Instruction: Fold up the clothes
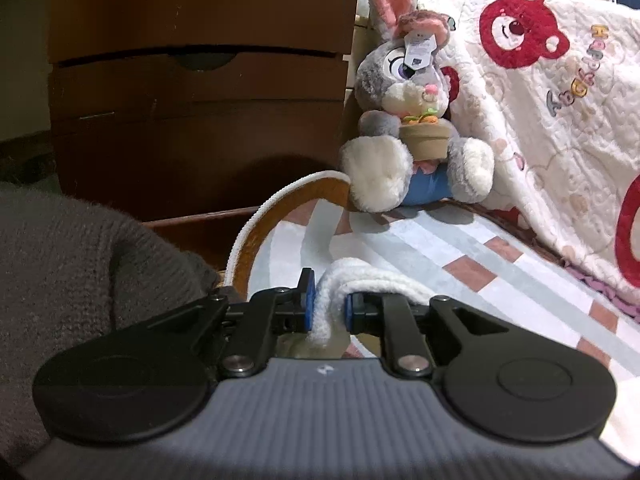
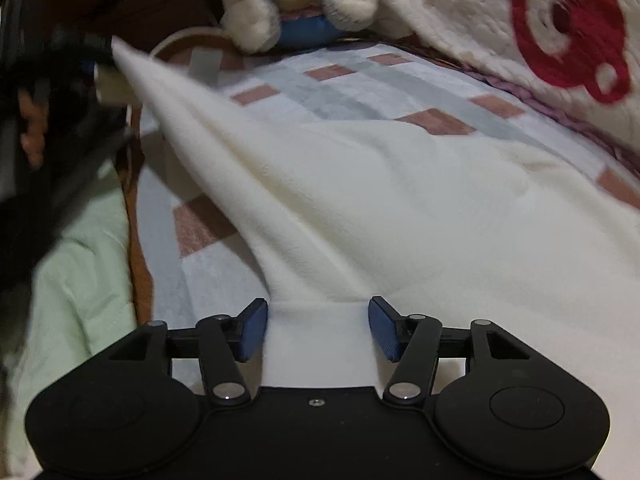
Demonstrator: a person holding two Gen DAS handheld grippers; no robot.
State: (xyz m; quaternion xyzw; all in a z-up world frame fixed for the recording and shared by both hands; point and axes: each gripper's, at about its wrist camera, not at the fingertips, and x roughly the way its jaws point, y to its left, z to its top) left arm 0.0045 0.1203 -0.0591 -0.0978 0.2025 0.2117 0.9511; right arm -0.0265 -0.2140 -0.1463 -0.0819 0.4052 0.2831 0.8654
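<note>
The left tongs (image 1: pixel 329 304) are clenched on a bunched corner of the white garment (image 1: pixel 360 280), the fleece squeezed between the blue pads (image 1: pixel 308 300) and folding over the right one. From the right wrist view that corner is lifted off the bed, drawing the garment (image 2: pixel 360 184) into a taut ridge that runs to the right tongs (image 2: pixel 318 330). These stand released, their pads spread on either side of a flat band of the garment that lies between them without being pinched. The rest of the garment spreads over the checked sheet (image 2: pixel 320 92) on the bed, with bare sheet beyond it toward the plush rabbit (image 1: pixel 412 120). The bed's curved wooden edge (image 1: pixel 256 236) lies close to the left tongs, and a dark wooden dresser (image 1: pixel 200 92) stands just beyond it. A quilt (image 1: pixel 560 120) with red bears bounds the bed's far side; its embroidered letters read "Happy day". The rabbit's tag (image 1: pixel 418 46) is too small to read.
</note>
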